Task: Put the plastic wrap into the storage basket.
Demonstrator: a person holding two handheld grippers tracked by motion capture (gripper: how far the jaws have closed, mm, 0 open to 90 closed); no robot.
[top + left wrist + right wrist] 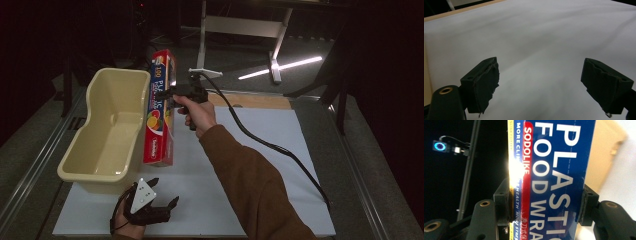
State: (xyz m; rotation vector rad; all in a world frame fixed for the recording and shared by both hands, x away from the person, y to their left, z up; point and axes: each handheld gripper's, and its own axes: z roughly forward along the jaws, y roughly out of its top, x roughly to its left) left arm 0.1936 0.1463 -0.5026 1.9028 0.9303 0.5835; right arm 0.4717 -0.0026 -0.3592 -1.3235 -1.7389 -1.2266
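Observation:
A long red and blue plastic wrap box (160,110) hangs in the air beside the right wall of a cream plastic tub (100,145). My right gripper (172,97) is shut on the box near its far half, with the hand behind it; in the right gripper view both pads (502,205) press on the box (554,170) sides. My left gripper (162,192) rests low on the white mat (260,145) near the front edge, in front of the tub. It is open, its fingers (482,85) wide apart over bare mat (536,50).
A black cable (270,145) trails from the right gripper across the mat to the right. The tub takes up the left of the mat. A white table frame (240,30) stands behind the table in the dark.

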